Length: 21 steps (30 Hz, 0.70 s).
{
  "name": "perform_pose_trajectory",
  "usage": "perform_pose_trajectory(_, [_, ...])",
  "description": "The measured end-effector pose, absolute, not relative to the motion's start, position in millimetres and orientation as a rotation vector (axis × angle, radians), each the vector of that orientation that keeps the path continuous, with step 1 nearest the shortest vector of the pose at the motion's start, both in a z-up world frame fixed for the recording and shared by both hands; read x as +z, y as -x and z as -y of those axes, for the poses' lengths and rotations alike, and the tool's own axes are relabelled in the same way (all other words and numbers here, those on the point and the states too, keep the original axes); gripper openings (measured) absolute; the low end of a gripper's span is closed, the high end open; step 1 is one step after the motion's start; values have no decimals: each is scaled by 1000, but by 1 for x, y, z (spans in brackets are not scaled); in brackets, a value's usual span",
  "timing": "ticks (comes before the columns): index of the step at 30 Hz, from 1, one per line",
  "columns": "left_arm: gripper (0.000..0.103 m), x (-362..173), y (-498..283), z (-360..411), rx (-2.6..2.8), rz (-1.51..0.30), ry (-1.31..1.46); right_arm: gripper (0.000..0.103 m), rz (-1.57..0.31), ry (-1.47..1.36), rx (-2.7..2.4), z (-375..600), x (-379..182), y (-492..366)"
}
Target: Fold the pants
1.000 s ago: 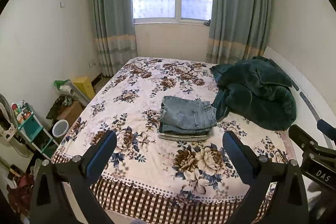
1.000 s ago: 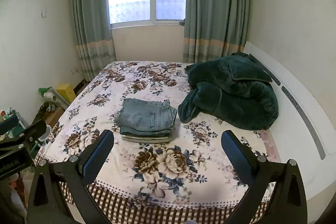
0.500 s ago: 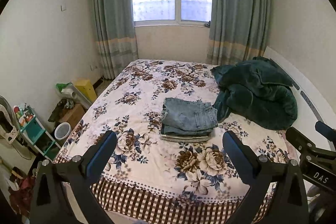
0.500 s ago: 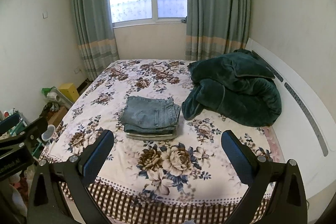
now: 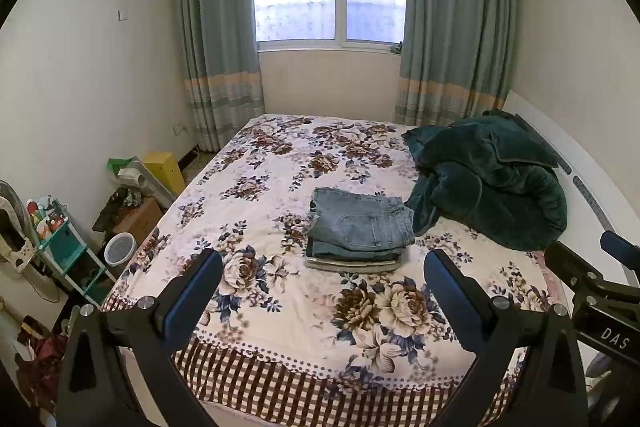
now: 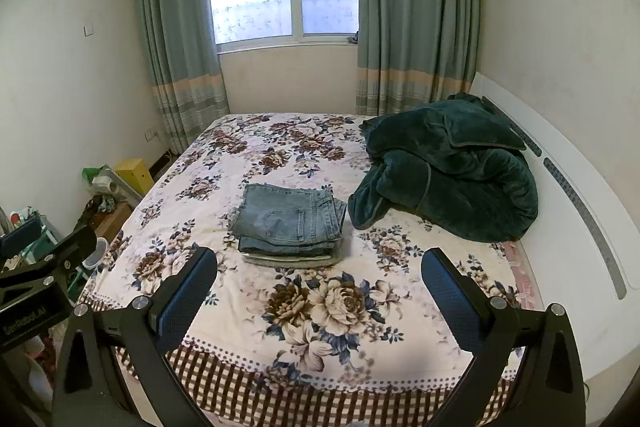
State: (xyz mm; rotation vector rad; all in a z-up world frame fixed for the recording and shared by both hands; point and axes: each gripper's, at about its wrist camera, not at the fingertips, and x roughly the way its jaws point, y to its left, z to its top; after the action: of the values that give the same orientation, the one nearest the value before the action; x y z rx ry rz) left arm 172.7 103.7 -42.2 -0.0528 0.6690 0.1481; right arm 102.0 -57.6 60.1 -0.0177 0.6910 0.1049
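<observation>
On the floor left of the bed [image 5: 256, 311] stood a teal shelf [image 5: 68, 255], a white bin [image 5: 119, 247], a cardboard box [image 5: 138, 219] and a yellow box [image 5: 164, 167]. The left gripper [image 5: 322, 269] hung over the bed's foot, jaws wide apart and empty. The pants [image 5: 360, 225] lay folded mid-bed atop a pale folded cloth [image 5: 352, 263]. A green blanket [image 5: 488, 179] was heaped just beside them. The right gripper [image 6: 319, 267] was likewise spread wide, holding nothing.

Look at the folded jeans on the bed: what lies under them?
Under the folded jeans a thin edge of lighter, greyish folded fabric shows, resting on the floral bedspread. The jeans cover the rest, so what it is stays unclear.
</observation>
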Motion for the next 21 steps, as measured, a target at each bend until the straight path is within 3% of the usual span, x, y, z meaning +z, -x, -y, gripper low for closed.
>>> perform_pose_trajectory(21, [103, -41, -174, -103, 155, -668, 59, 103, -705, 9, 123, 51, 58, -108])
